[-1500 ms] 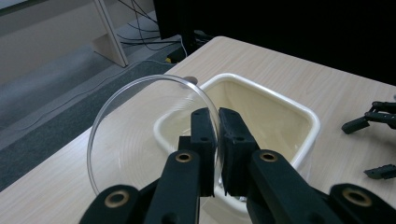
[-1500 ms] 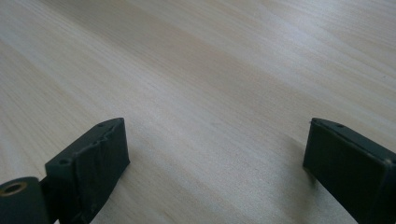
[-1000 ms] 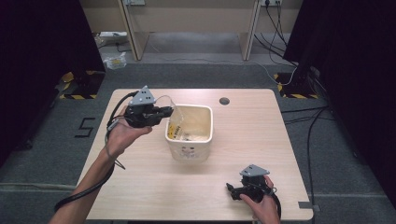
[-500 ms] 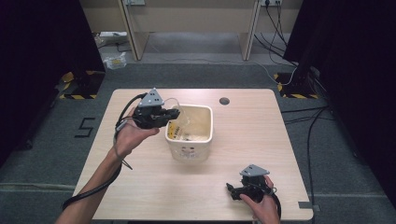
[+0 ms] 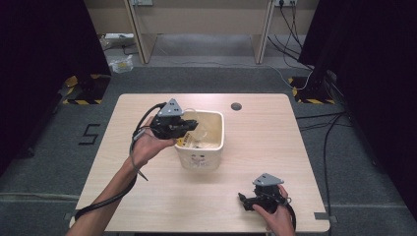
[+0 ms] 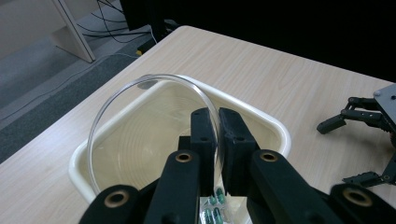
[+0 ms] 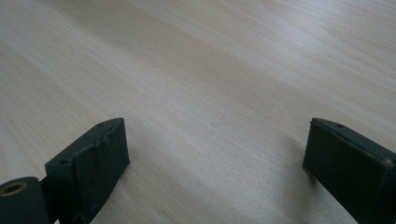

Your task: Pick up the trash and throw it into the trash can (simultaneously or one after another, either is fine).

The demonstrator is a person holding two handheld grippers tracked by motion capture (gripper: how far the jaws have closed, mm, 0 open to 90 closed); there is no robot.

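While the left gripper (image 6: 212,133) pinches its rim, the clear round dish (image 6: 140,135) stands on edge.

Left jaws clamped, right jaws wide.
Left gripper (image 5: 189,125) held raised, forearm outstretched; right gripper (image 5: 244,197) low, hand (image 5: 275,216) behind its jaws.

surface: wooden table (image 5: 295,147) | on it: cream tub (image 5: 200,158)
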